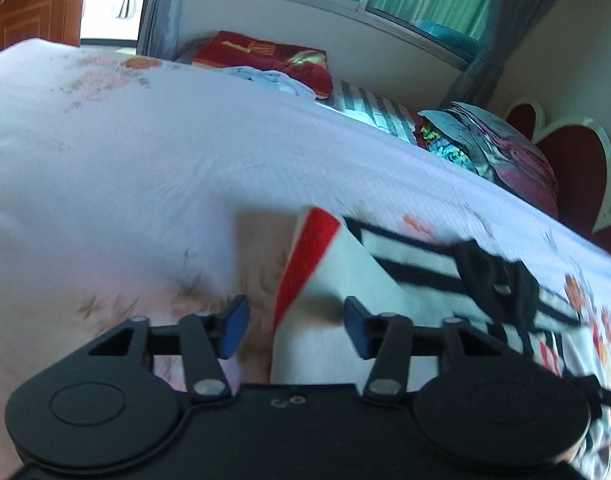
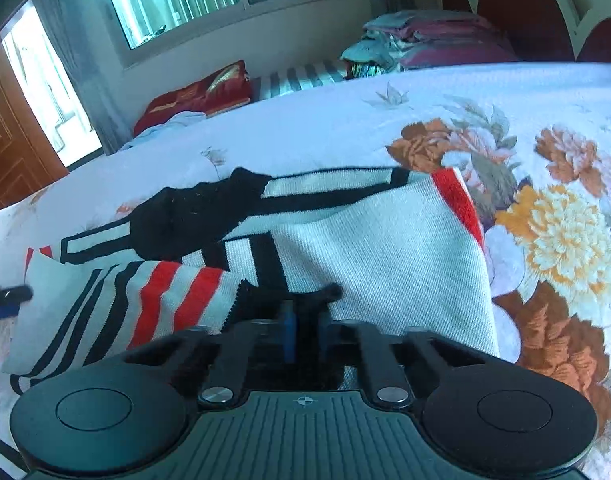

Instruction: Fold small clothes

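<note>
A small white knit sweater (image 2: 385, 248) with black and red stripes and a black collar (image 2: 193, 216) lies partly folded on the floral bedsheet (image 2: 313, 136). My right gripper (image 2: 305, 320) is shut on the sweater's near edge, at a black trim. In the left wrist view the sweater (image 1: 417, 252) lies ahead and to the right, with a red-edged corner (image 1: 305, 256) turned up. My left gripper (image 1: 295, 324) is open, its blue pads (image 1: 235, 326) on either side of that corner's edge, holding nothing.
A red cushion (image 1: 265, 54) and pale blue cloth (image 1: 265, 76) lie at the bed's far side under the window. A pile of folded clothes (image 1: 485, 140) sits near the red headboard (image 1: 577, 160). A wooden door (image 2: 9, 136) stands at the left.
</note>
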`<act>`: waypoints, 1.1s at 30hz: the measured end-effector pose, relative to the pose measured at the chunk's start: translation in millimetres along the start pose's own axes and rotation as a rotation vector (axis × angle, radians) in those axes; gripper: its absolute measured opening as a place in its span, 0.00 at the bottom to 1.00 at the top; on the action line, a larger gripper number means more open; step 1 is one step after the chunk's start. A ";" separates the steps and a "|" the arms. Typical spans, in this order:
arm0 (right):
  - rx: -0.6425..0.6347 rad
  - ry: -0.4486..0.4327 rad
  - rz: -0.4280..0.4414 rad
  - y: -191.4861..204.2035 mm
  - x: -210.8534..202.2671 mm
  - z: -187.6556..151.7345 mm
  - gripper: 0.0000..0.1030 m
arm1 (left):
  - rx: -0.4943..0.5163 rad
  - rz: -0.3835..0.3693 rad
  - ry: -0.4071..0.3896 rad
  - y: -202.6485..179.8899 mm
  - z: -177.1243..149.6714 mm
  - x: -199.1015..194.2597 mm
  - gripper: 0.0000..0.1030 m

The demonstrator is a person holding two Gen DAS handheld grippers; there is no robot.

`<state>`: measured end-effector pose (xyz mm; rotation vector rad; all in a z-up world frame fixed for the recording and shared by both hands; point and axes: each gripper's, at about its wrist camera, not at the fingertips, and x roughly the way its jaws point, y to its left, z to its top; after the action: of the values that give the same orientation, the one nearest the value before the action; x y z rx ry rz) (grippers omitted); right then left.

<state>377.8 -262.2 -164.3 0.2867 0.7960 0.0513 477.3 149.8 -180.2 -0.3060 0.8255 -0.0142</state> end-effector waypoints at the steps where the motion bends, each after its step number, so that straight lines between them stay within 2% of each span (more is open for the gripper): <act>1: -0.006 -0.008 0.003 0.5 -1.6 0.2 0.06 | -0.009 -0.009 0.003 1.6 3.1 6.2 0.35; 6: -0.066 -0.076 -0.009 8.5 -11.4 2.8 0.05 | -0.034 -0.036 -0.007 3.3 8.5 21.9 0.14; 9: -0.095 -0.135 -0.050 10.0 -18.3 1.2 0.03 | -0.024 -0.012 -0.033 2.1 7.9 24.5 0.11; 10: -0.102 -0.134 -0.075 9.2 -16.0 -1.7 0.02 | -0.024 -0.004 -0.041 2.2 7.1 25.7 0.11; 12: -0.087 -0.055 -0.091 2.8 1.0 -9.5 0.02 | -0.033 0.008 -0.047 4.9 6.3 31.4 0.11; 14: -0.071 -0.047 -0.087 -0.4 4.7 -13.1 0.02 | -0.051 0.005 -0.045 6.5 6.9 32.7 0.13; 16: -0.072 -0.051 -0.091 0.5 2.2 -8.8 0.03 | -0.003 0.022 -0.041 2.8 8.4 30.8 0.19; 18: -0.040 -0.089 -0.099 -4.1 -5.3 -5.0 0.03 | 0.031 0.038 -0.043 -1.7 9.3 24.9 0.25; 21: -0.008 -0.128 -0.090 -8.4 -14.6 0.0 0.03 | 0.034 0.051 -0.059 -3.1 9.7 13.1 0.29; 24: -0.041 -0.122 -0.067 -0.2 -17.0 2.7 0.03 | 0.053 0.080 -0.061 -8.0 7.9 2.3 0.43; 33: -0.095 -0.098 0.016 34.2 -16.2 3.7 0.03 | 0.173 0.029 -0.077 -45.9 -13.1 -34.4 0.45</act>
<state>371.2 -232.7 -141.2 0.2039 0.6914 0.0896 449.3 107.0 -151.2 -0.1308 0.7464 -0.0467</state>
